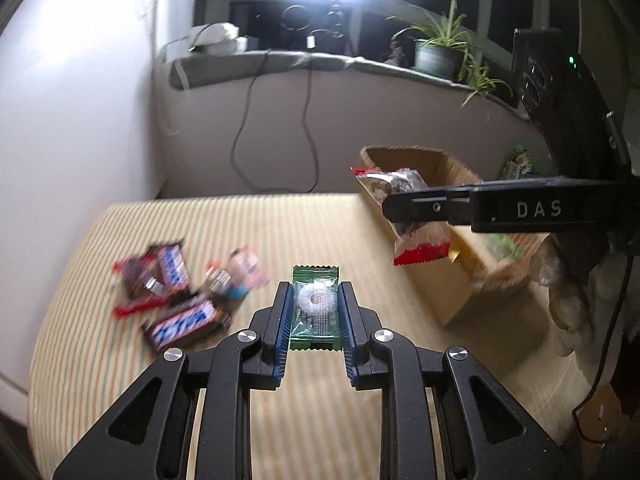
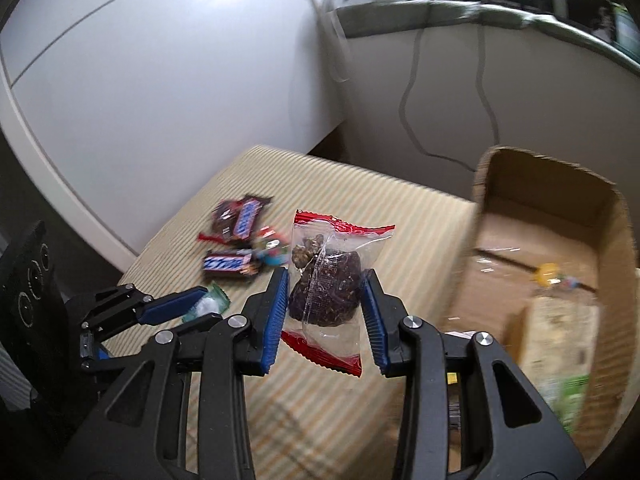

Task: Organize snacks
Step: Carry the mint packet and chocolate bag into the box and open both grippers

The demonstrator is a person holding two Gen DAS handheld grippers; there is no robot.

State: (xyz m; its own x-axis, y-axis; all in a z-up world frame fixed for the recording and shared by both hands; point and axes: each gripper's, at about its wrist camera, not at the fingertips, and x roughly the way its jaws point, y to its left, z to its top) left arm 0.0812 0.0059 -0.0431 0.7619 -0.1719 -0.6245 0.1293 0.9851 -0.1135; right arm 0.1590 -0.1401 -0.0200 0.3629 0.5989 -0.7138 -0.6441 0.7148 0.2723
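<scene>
My left gripper (image 1: 314, 294) is shut on a green-wrapped round white candy (image 1: 315, 307) above the striped table; it also shows in the right wrist view (image 2: 208, 304). My right gripper (image 2: 326, 276) is shut on a clear red-edged packet with a dark cookie (image 2: 326, 284), held in the air beside the open cardboard box (image 2: 552, 216). In the left wrist view the packet (image 1: 404, 216) hangs from the right gripper (image 1: 390, 204) over the box's near wall (image 1: 448, 288). A pile of Snickers bars and small wrapped sweets (image 1: 180, 296) lies at the table's left, also in the right wrist view (image 2: 240, 236).
The box holds several packets, one pale and green (image 2: 560, 332). A white cabinet (image 1: 72, 120) stands to the left. A window ledge (image 1: 320, 62) with cables, a potted plant (image 1: 440, 48) and a bright lamp runs behind the striped table (image 1: 280, 220).
</scene>
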